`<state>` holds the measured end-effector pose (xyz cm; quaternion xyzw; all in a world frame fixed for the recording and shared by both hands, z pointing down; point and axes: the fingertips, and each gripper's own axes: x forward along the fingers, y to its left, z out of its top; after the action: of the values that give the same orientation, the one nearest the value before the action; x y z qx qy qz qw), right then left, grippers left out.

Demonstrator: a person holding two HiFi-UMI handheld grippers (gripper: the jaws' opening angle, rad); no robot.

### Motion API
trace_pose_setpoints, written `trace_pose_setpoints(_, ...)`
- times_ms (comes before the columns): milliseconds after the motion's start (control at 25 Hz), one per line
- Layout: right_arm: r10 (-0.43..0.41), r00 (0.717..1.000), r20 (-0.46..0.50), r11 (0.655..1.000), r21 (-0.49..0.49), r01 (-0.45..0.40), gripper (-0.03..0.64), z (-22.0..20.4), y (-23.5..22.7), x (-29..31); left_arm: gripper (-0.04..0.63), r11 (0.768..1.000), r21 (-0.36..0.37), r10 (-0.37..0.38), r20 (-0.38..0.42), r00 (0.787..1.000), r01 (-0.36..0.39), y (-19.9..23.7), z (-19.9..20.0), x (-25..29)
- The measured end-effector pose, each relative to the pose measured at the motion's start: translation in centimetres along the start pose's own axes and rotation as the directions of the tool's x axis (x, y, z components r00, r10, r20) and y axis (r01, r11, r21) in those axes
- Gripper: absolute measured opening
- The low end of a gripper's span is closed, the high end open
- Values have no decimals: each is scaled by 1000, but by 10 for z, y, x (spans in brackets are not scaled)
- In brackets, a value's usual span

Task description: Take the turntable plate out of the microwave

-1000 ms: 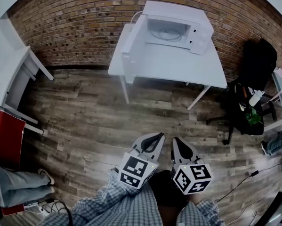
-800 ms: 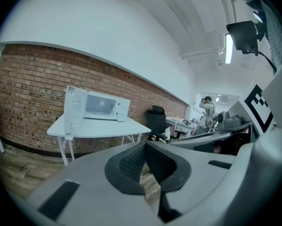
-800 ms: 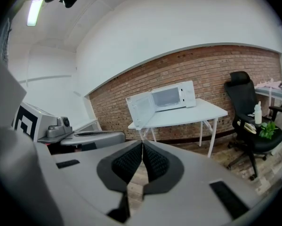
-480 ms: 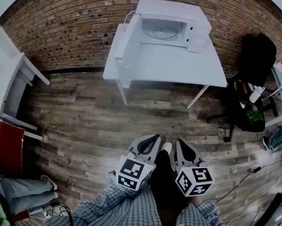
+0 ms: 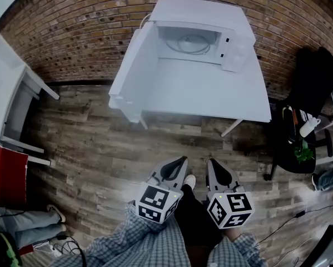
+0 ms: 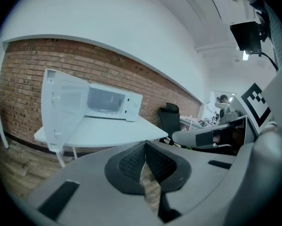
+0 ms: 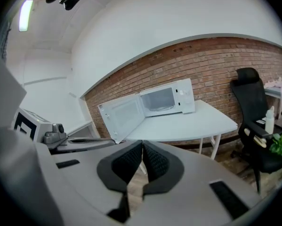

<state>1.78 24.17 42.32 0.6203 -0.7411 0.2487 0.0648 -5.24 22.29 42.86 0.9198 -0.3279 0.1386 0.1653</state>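
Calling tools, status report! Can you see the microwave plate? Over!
Left tool, right tool shut, empty. Turntable plate inside microwave, door open. Only wood floor before table.

Checked blue-and-white sleeves at six o'clock, black trousers, one white shoe. Grey left gripper and right gripper, each with dark ribbed pads and a black-and-white marker cube.

Ahead of me ran a red brick wall, with plain white wall above it. The floor under me was grey-brown wood planking. A white table stood against the brick, a black office chair near its right end. A white piece of furniture stood well off to my left. A long ceiling lamp glowed overhead.
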Motion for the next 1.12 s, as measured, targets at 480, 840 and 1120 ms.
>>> trace_pose_setpoints(480, 100, 993, -56, 995, 2, -100, 20, 57, -71, 66, 9, 1000, 0, 27, 11, 1000, -27, 15, 67, 115)
trace_pose_setpoints(840, 96, 994, -58, 995, -6, -96, 20, 74, -92, 92, 9, 1000, -11, -14, -11, 1000, 14, 16, 78, 155)
trace_pose_setpoints(1120, 57, 997, -55, 998, 9, -57, 20, 95, -115, 131, 9, 999, -22, -42, 2, 999, 42, 45, 102, 198)
